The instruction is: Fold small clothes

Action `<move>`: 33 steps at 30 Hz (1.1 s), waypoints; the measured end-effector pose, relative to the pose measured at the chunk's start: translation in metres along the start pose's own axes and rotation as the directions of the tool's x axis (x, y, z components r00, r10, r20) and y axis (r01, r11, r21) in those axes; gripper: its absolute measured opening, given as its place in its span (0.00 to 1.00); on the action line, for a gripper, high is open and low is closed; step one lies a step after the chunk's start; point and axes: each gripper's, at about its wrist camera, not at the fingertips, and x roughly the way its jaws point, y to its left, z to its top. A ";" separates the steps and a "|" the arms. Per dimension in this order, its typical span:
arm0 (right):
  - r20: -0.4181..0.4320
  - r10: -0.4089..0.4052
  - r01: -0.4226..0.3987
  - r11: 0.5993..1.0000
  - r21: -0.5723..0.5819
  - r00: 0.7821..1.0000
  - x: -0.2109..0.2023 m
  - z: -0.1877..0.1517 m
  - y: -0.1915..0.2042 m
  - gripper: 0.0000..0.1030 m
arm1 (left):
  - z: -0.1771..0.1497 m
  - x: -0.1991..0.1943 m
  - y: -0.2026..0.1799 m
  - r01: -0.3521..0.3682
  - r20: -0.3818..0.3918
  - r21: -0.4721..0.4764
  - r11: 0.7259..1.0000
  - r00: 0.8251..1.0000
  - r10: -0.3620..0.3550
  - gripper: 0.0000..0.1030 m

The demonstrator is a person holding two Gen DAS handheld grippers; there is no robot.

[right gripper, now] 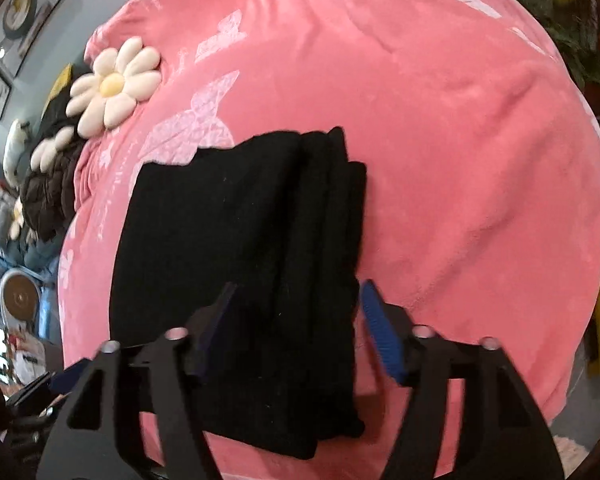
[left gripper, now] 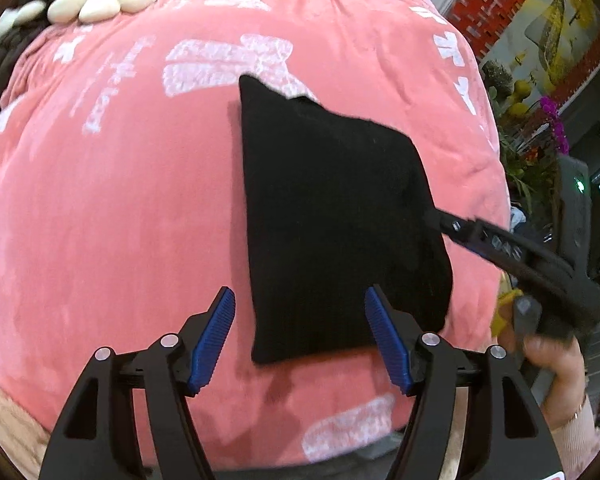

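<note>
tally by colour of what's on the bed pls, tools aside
Black: 1, the folded garment on the blanket.
Pink: 1, the blanket with white print.
Cream: 1, the flower cushion at the blanket's edge.
Dark brown: 1, a quilted item beside it.
Total: 4

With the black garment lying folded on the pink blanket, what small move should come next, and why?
Probably lift both away: the black garment already lies in stacked layers on the pink blanket, and the left hand-held gripper and right hand-held gripper are open.
</note>
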 end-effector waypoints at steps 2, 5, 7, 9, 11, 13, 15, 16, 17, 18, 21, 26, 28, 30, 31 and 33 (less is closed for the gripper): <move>-0.003 0.007 -0.007 1.000 0.016 1.000 0.004 0.003 -0.004 0.75 | 0.014 0.008 0.005 0.003 0.004 -0.020 1.000 1.000 -0.003 0.68; -0.013 0.033 -0.033 0.998 0.051 0.999 0.008 0.004 -0.015 0.79 | 0.038 0.030 0.021 0.053 -0.016 -0.121 0.991 0.998 -0.056 0.68; -0.028 0.065 -0.062 0.995 0.084 0.998 0.017 0.005 -0.022 0.79 | 0.051 0.046 0.032 0.065 -0.038 -0.194 0.979 0.996 -0.074 0.68; -0.047 0.092 -0.086 0.988 0.126 0.995 0.027 0.010 -0.028 0.83 | 0.061 0.062 0.040 0.104 -0.040 -0.245 0.964 0.992 -0.117 0.68; -0.056 0.117 -0.107 0.983 0.149 0.992 0.035 0.013 -0.030 0.84 | 0.070 0.082 0.051 0.143 -0.048 -0.287 0.947 0.985 -0.163 0.68; -0.068 0.182 -0.170 0.973 0.154 0.981 0.046 0.018 -0.027 0.80 | 0.072 0.094 0.058 0.201 -0.056 -0.325 0.924 0.971 -0.231 0.54; -0.104 0.199 -0.184 0.973 0.141 0.975 0.056 0.019 -0.018 0.43 | 0.074 0.099 0.065 0.233 -0.065 -0.365 0.901 0.959 -0.274 0.38; -0.099 0.185 -0.173 0.977 0.123 0.978 0.054 0.020 -0.013 0.34 | 0.074 0.095 0.066 0.246 -0.061 -0.369 0.896 0.956 -0.288 0.30; -0.088 0.186 -0.177 0.979 0.099 0.979 0.045 0.024 -0.005 0.16 | 0.073 0.090 0.066 0.269 -0.053 -0.360 0.893 0.950 -0.307 0.27; -0.075 0.214 -0.208 0.974 0.089 0.974 0.035 0.027 0.002 0.15 | 0.074 0.079 0.065 0.273 -0.047 -0.340 0.900 0.951 -0.306 0.25; -0.055 0.257 -0.256 0.966 0.022 0.965 -0.002 0.027 0.031 0.13 | 0.071 0.049 0.063 0.251 -0.038 -0.274 0.928 0.962 -0.271 0.24; -0.111 0.261 -0.265 0.964 -0.026 0.959 -0.016 -0.016 0.061 0.19 | 0.045 -0.007 0.095 0.189 -0.045 -0.254 0.949 0.977 -0.207 0.31; -0.161 0.126 -0.138 0.988 -0.068 0.979 0.008 -0.046 0.063 0.22 | 0.026 -0.004 0.103 0.055 -0.084 -0.205 0.977 0.994 -0.074 0.45; -0.170 0.011 -0.026 0.996 -0.090 0.985 0.018 -0.066 0.059 0.24 | 0.010 0.005 0.113 -0.064 -0.111 -0.169 0.984 0.993 0.046 0.45; -0.142 0.038 -0.047 0.997 -0.065 0.989 0.007 -0.069 0.059 0.24 | 0.001 0.007 0.119 -0.105 -0.120 -0.166 0.981 0.989 0.086 0.45; -0.080 0.089 -0.095 0.993 -0.075 0.993 -0.018 -0.066 0.069 0.24 | -0.012 -0.003 0.133 -0.063 -0.089 -0.227 0.972 0.995 0.044 0.45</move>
